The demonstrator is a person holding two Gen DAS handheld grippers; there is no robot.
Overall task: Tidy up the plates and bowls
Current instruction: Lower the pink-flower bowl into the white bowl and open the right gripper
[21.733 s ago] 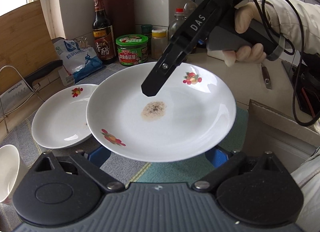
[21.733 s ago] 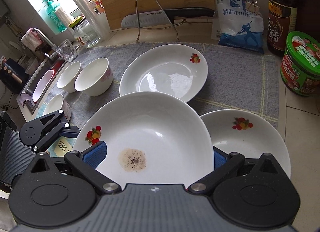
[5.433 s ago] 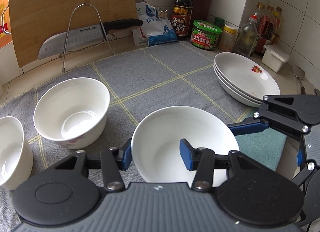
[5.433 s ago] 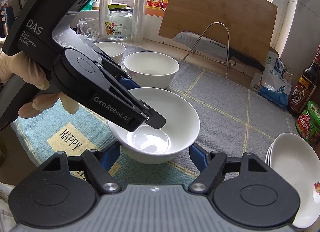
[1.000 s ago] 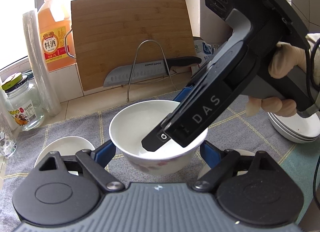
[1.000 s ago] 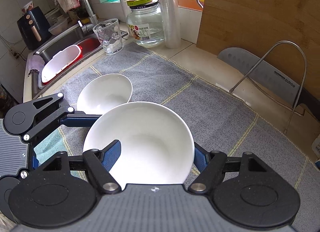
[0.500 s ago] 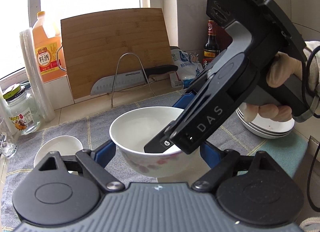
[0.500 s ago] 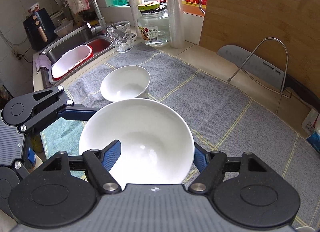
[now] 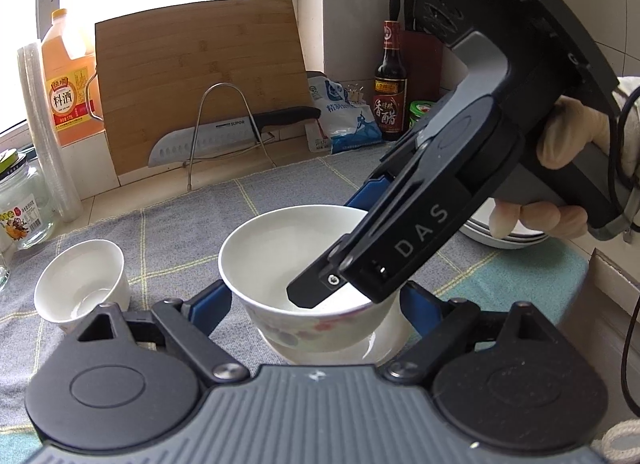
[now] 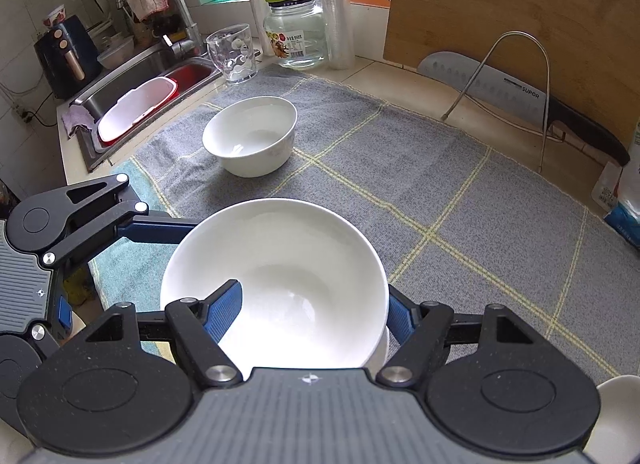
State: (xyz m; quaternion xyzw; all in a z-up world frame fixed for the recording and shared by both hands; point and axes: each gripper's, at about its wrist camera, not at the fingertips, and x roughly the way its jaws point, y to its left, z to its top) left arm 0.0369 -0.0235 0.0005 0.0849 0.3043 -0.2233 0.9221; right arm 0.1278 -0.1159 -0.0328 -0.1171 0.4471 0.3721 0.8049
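Landmark: I use the grey cloth on the table.
Large bowl: above the cloth's near edge, over another bowl.
Right tool: clamps the large bowl's rim, one finger inside.
Left tool: straddles the large bowl; whether its pads touch, I cannot tell.
Small bowl: on the cloth's far side.

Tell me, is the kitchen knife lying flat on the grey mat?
No, the kitchen knife rests on the wire stand against the cutting board, behind the grey mat.

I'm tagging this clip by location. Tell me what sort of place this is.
A home kitchen counter, most likely. A sink with a faucet sits at one end, a knife rests on a wire stand before a wooden cutting board, and sauce bottles line the tiled wall.
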